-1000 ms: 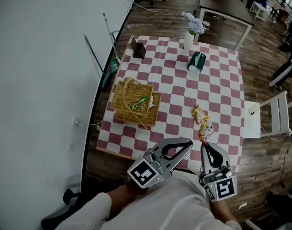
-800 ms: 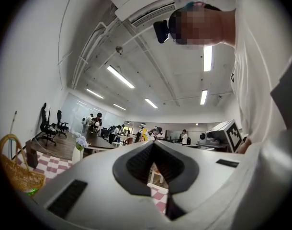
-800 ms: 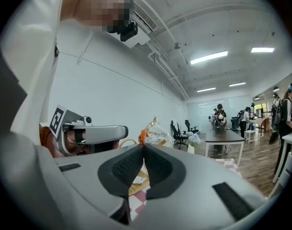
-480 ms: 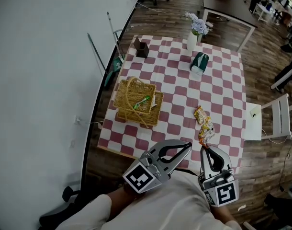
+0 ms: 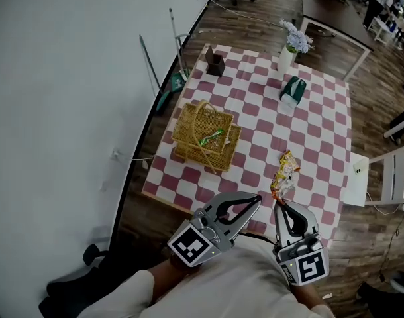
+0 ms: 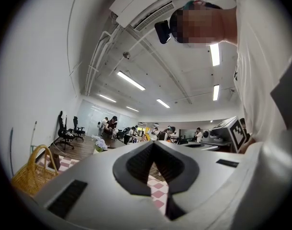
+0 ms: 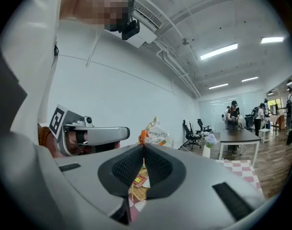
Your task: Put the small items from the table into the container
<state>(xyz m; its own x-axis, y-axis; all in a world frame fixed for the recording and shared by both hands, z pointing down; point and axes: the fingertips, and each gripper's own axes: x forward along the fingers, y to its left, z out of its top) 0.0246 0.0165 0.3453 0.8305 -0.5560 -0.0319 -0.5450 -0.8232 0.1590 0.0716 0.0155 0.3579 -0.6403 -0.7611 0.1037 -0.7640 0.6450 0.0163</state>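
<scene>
Crinkly packets (image 5: 285,171) newly off checkered table (image 5: 316,136)

One basket (image 5: 187,130), one tissue box (image 5: 293,90), one snack bundle (image 5: 285,171), two hand-held grippers (image 5: 257,199) (image 5: 277,205)

White vase w/ pale blue flowers (image 5: 285,59); green tissue box (image 5: 293,90) just below it, dark brown square holder (image 5: 216,63) to its left, white chair (image 5: 373,177) well apart, lower right.

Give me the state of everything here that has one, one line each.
Right tool: shut on the orange end of the snack packet.
Left tool: shut, empty.
Snack packet: held, not yet in the basket.
Basket: open, handle up, green item inside.
Vase: upright, holding flowers.
</scene>
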